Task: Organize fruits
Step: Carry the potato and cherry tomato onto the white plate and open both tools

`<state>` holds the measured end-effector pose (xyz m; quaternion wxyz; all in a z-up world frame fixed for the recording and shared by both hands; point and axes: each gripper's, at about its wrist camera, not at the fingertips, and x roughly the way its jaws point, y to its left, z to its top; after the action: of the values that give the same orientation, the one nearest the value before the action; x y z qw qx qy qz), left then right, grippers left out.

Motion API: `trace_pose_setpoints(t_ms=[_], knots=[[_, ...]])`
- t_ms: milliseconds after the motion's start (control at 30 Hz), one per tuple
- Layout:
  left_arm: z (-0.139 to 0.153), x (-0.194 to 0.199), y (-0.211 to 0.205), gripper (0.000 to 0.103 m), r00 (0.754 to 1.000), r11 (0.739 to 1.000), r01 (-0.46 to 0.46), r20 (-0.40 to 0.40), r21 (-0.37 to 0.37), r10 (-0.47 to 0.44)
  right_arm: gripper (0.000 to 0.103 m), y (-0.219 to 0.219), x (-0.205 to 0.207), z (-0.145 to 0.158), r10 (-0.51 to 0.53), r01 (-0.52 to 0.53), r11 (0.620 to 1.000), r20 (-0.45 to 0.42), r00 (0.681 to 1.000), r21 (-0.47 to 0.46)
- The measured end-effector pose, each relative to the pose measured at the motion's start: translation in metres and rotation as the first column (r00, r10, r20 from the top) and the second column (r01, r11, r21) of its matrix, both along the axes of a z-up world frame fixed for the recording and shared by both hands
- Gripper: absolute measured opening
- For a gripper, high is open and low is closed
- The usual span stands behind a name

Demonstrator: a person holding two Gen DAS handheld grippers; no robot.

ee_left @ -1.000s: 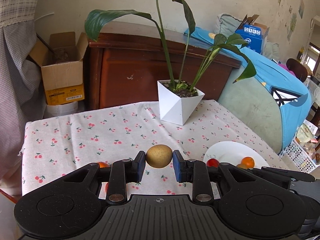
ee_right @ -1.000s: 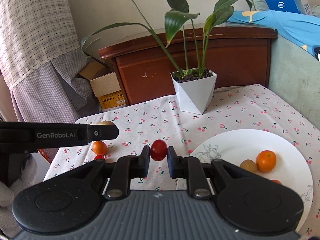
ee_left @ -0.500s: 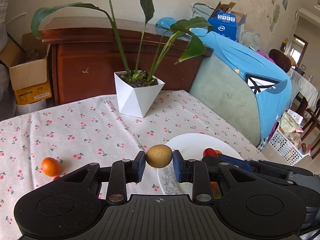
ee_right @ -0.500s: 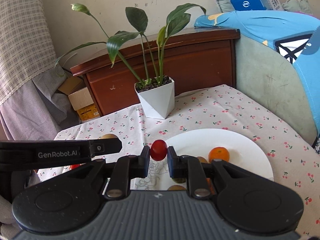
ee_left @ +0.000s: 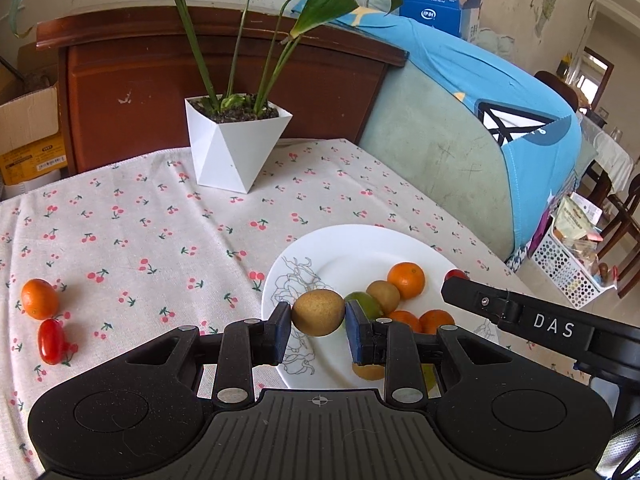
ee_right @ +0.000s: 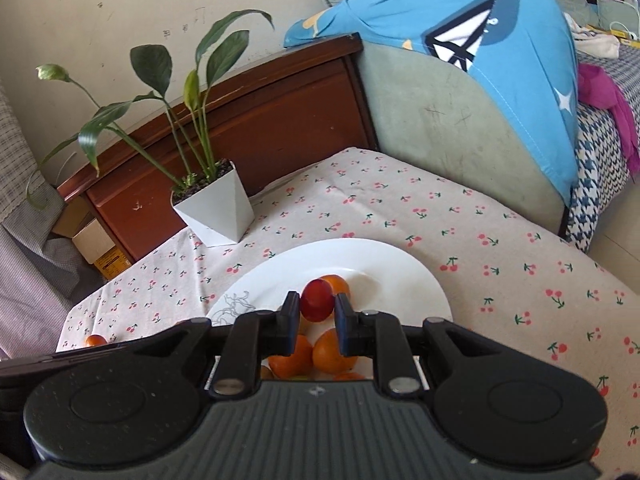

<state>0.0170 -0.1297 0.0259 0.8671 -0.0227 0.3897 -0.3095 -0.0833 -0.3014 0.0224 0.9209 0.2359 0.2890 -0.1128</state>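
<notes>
Cherry-print tablecloth [ee_left: 160, 220] under everything. White plate [ee_left: 352, 248] below both grippers, holding oranges and other fruit. Left gripper [ee_left: 318, 322] pinching brown kiwi [ee_left: 318, 313] over plate's near-left rim. Right gripper [ee_right: 317, 312] clamped on red cherry tomato [ee_right: 317, 299] above oranges [ee_right: 332, 350]. Orange [ee_left: 39, 299] and tomato [ee_left: 50, 341] far left of left gripper, on cloth.

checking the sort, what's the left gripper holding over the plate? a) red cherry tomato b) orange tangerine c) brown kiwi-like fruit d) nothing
c: the left gripper is clamped on a brown kiwi-like fruit above the white plate.
</notes>
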Motion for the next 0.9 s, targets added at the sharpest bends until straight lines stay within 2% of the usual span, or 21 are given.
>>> trace_pose_setpoints(t_ms=[133, 400, 500, 567, 633, 733, 900], knots=[[-0.006, 0.001, -0.004, 0.027, 1.000, 1.000, -0.002, -0.026, -0.002, 0.002, 0.018, -0.007, -0.002, -0.004, -0.035, 0.035, 0.999, -0.008, 0.999, 0.023], [-0.005, 0.000, -0.009, 0.029, 1.000, 1.000, 0.010, -0.023, -0.011, -0.011, 0.023, -0.016, -0.005, -0.009, -0.084, 0.084, 0.993, -0.011, 0.996, 0.084], [0.001, -0.001, -0.008, 0.038, 1.000, 0.999, 0.011, -0.020, -0.033, -0.011, 0.023, -0.016, -0.005, -0.006, -0.088, 0.088, 0.993, -0.002, 0.996, 0.085], [0.006, -0.001, -0.006, 0.048, 1.000, 0.999, 0.000, -0.014, -0.043, -0.001, 0.024, -0.014, -0.005, -0.004, -0.082, 0.082, 0.993, 0.005, 0.997, 0.080], [0.011, 0.001, -0.003, 0.050, 1.000, 0.999, -0.008, -0.007, -0.052, 0.008, 0.024, -0.011, -0.004, -0.001, -0.072, 0.071, 0.995, 0.009, 0.997, 0.070], [0.017, 0.005, 0.005, 0.062, 0.999, 0.998, -0.035, -0.018, -0.060, 0.034, 0.028, -0.004, -0.003, 0.002, -0.051, 0.051, 0.998, 0.016, 0.999, 0.047], [0.022, 0.010, 0.019, 0.063, 0.997, 0.996, -0.070, -0.017, -0.062, 0.069, 0.029, 0.006, 0.001, 0.004, -0.013, 0.013, 0.999, 0.018, 1.000, 0.038]])
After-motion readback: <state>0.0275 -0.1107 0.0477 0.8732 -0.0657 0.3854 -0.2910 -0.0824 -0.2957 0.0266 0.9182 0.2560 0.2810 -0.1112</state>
